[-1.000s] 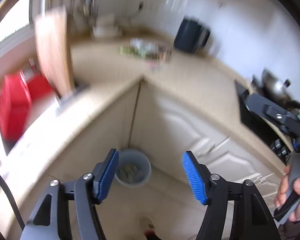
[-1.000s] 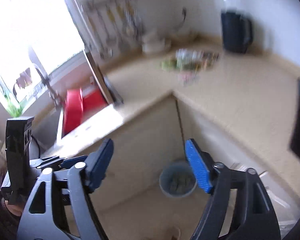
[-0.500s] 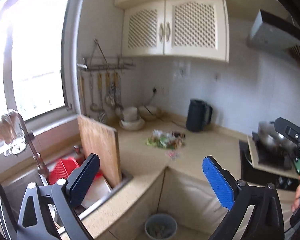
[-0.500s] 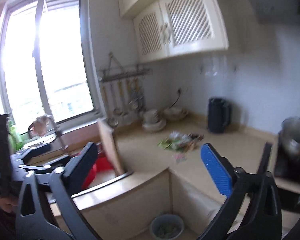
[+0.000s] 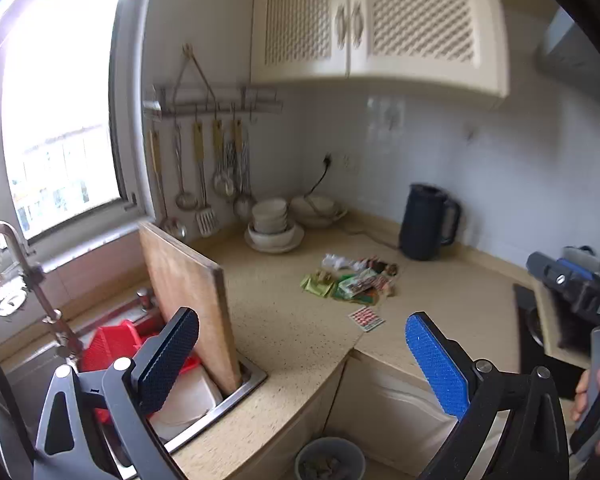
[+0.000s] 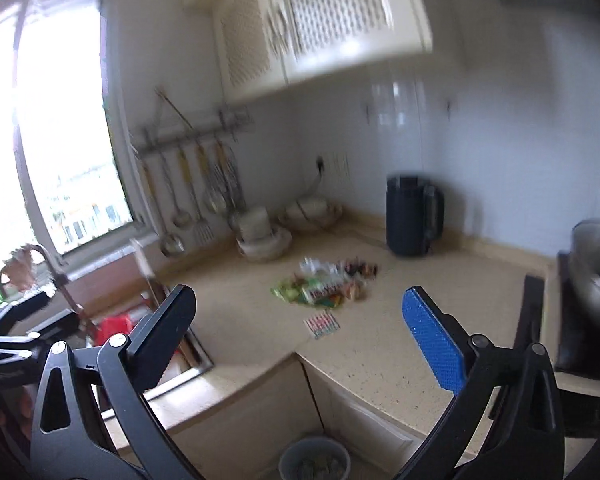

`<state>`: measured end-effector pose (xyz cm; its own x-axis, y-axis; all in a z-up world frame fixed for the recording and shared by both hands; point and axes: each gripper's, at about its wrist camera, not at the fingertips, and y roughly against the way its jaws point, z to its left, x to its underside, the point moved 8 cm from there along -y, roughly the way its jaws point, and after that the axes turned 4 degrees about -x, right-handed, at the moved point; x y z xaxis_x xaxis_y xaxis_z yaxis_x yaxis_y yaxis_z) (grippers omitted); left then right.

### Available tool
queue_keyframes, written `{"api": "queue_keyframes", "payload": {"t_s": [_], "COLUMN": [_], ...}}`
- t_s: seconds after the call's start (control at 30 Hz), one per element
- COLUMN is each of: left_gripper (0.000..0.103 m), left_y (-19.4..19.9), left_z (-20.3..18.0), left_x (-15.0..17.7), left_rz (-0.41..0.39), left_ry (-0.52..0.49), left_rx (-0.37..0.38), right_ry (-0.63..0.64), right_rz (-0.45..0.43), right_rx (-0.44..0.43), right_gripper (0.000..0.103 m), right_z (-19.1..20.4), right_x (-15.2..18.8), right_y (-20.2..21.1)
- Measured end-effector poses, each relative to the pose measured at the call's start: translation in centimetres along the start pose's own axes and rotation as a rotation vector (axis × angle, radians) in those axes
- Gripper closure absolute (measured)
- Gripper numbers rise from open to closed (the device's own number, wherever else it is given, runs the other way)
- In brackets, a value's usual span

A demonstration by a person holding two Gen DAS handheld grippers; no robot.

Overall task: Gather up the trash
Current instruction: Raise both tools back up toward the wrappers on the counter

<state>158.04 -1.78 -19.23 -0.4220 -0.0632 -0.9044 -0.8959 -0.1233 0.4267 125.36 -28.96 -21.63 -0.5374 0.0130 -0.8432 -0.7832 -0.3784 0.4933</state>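
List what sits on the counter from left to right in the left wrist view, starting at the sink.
Wooden cutting board standing in the sink → stacked bowls → pile of wrappers → black kettle.

A loose heap of trash (image 5: 350, 282) lies flat on the speckled beige counter just right of centre in the left wrist view: green packets, a red-and-white printed wrapper, a crumpled white scrap and some brown bits, all touching or overlapping. A small red-and-white striped packet (image 5: 366, 318) lies flat just below the heap, apart from it and near the counter's inner corner. At the bottom centre of the frame a round grey bin (image 5: 330, 458) stands upright on the floor, with some scraps already inside.
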Motion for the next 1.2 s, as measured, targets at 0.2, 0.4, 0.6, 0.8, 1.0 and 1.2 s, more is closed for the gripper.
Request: {"api": "queue_keyframes", "payload": {"t_s": [0.2, 0.4, 0.6, 0.8, 1.0, 1.2], "left_gripper": [0.001, 0.001, 0.001, 0.001, 0.001, 0.001], "left_y": [-13.9, -29.0, -39.3, -48.0, -52.5, -55.4], "left_z": [-6.1, -12.3, -15.5, -16.7, -18.3, -19.7], "left_x": [-3.2, -5.2, -5.9, -5.3, -4.6, -3.0], "left_rz": [0.096, 0.264, 0.388, 0.449, 0.459, 0.449], "left_ry": [0.006, -0.016, 0.003, 0.022, 0.015, -0.033], "left_rx": [-0.027, -0.055, -0.05, -0.053, -0.039, 0.008], "right_ry": [-0.005, -0.024, -0.035, -0.039, -0.017, 0.008], "right_rz": [0.225, 0.458, 0.577, 0.636, 0.678, 0.681], "right_rx": [0.022, -0.055, -0.08, -0.114, -0.175, -0.236], "right_gripper": [0.0, 0.006, 0.032, 0.051, 0.083, 0.086], "right_z": [-7.4, -12.8, -15.8, -17.2, -17.4, -17.7], "right_x": [2.4, 6.3, 9.1, 10.5, 11.6, 11.6], "right_y": [-16.2, -30.7, -39.7, -44.7, -46.5, -46.4]}}
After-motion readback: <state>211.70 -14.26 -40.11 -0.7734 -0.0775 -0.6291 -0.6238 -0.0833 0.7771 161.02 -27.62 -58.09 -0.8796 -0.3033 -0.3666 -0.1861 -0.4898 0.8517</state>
